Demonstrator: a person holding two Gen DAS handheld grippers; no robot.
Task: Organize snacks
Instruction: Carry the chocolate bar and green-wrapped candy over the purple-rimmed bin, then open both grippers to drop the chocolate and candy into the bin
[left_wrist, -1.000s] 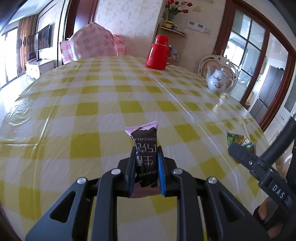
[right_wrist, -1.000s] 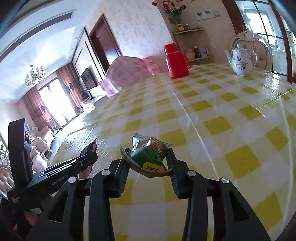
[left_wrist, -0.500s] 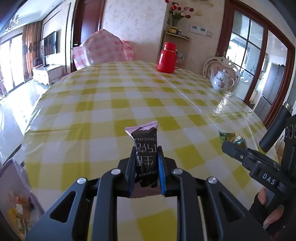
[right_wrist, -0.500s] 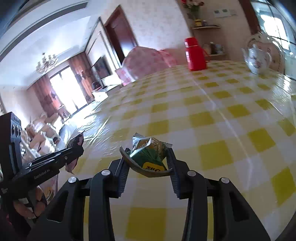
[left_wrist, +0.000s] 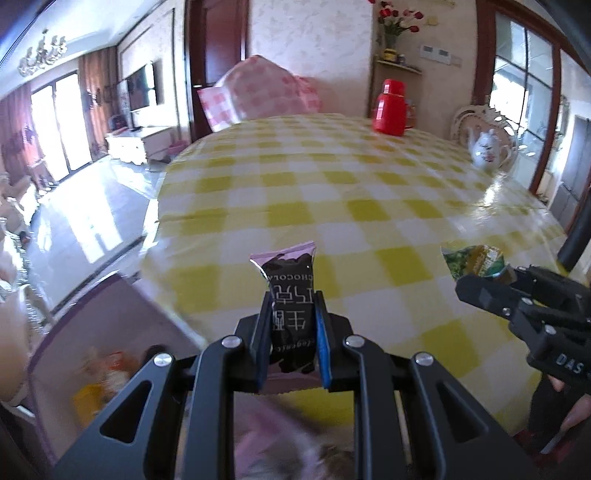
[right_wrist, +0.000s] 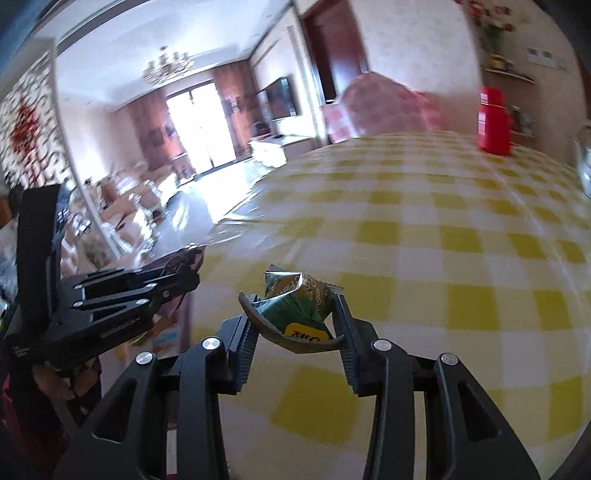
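Note:
My left gripper (left_wrist: 291, 328) is shut on a black and pink chocolate bar wrapper (left_wrist: 290, 291) that stands upright between its pads, over the table's near left edge. My right gripper (right_wrist: 295, 325) is shut on a crumpled green snack packet (right_wrist: 299, 306) with a yellow label. In the left wrist view that green packet (left_wrist: 474, 260) and the right gripper (left_wrist: 491, 280) show at the right. In the right wrist view the left gripper (right_wrist: 184, 273) shows at the left. A purple-rimmed box (left_wrist: 110, 325) holding blurred snacks sits below the table edge, down to the left.
The round table (left_wrist: 369, 192) has a yellow and white checked cloth. A red thermos (left_wrist: 391, 107) and a white teapot (left_wrist: 487, 146) stand at its far side. A pink checked chair back (left_wrist: 258, 92) stands behind it. A hand (left_wrist: 576, 410) holds the right tool.
Both grippers have swung left across the table toward its left edge, each still gripping its snack. The purple-rimmed box has come into the left wrist view at the lower left.

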